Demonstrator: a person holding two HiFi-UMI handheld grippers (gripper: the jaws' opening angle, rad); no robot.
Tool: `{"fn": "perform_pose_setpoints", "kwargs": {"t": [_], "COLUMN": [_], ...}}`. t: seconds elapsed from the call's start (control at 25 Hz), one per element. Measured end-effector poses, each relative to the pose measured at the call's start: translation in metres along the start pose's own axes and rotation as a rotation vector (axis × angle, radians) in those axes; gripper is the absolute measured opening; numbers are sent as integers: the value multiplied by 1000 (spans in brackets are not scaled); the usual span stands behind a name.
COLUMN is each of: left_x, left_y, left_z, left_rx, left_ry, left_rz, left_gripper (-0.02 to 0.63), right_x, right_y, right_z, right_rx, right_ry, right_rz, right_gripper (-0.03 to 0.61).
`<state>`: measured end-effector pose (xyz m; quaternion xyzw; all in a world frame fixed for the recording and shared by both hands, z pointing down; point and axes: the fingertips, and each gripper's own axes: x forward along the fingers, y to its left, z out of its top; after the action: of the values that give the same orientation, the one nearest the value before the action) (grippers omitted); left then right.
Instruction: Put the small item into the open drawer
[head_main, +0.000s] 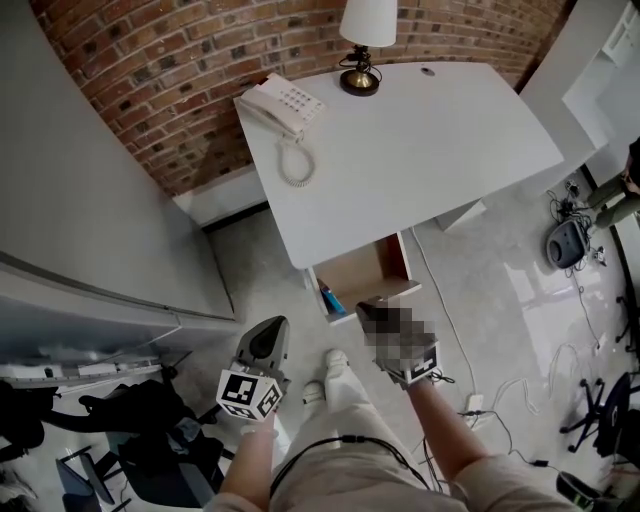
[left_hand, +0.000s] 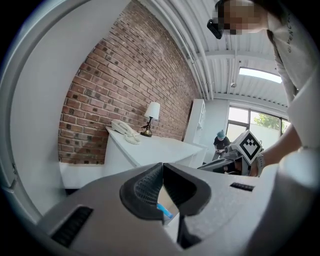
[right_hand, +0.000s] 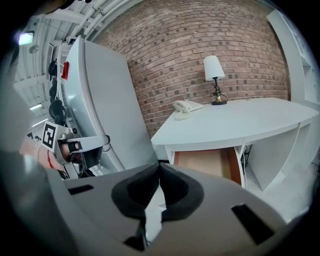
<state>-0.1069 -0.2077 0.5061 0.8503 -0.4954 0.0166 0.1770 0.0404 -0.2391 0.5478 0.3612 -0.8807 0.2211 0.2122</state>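
Note:
An open wooden drawer (head_main: 365, 272) hangs under the white desk (head_main: 420, 150). A small blue item (head_main: 333, 299) lies in the drawer's front left corner and shows past the jaws as a blue sliver (left_hand: 165, 211) in the left gripper view. My right gripper (head_main: 368, 312) hovers just in front of the drawer's front edge, its tips (right_hand: 160, 165) shut with nothing between them. My left gripper (head_main: 265, 340) is lower left of the drawer over the floor, its tips (left_hand: 162, 165) also shut and empty. The drawer's bare bottom (right_hand: 200, 162) shows in the right gripper view.
A white phone (head_main: 283, 104) and a lamp (head_main: 364, 40) stand on the desk against the brick wall (head_main: 170, 60). A tall grey cabinet (head_main: 80, 200) is at the left. Cables (head_main: 560, 300) and office chairs (head_main: 600, 410) sit on the floor at right. My legs (head_main: 340, 410) are below the drawer.

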Motion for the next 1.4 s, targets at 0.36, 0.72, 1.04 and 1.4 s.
{"fn": "perform_pose_setpoints", "kwargs": {"t": [0.36,0.72,1.04,1.4], "left_x": [1,-3,-8,-15], "left_y": [-15,-26,-31,-30], "left_z": [31,47,72,97], "left_rx": [23,72,82,92], "left_ry": [-37,-27,-64,-110], "left_rz": [-19,-33,-26,-5], "left_gripper": [6,6,6,6], "right_x": [-32,-52,-68,-85], "right_y": [5,6,9,9], "right_z": [25,51,72,94], "right_rx": [-18,-25,-50,-75], "right_ry": [-65,-127,-179,-236], "right_rz": [5,10,12,1], "right_gripper": [6,6,6,6]}}
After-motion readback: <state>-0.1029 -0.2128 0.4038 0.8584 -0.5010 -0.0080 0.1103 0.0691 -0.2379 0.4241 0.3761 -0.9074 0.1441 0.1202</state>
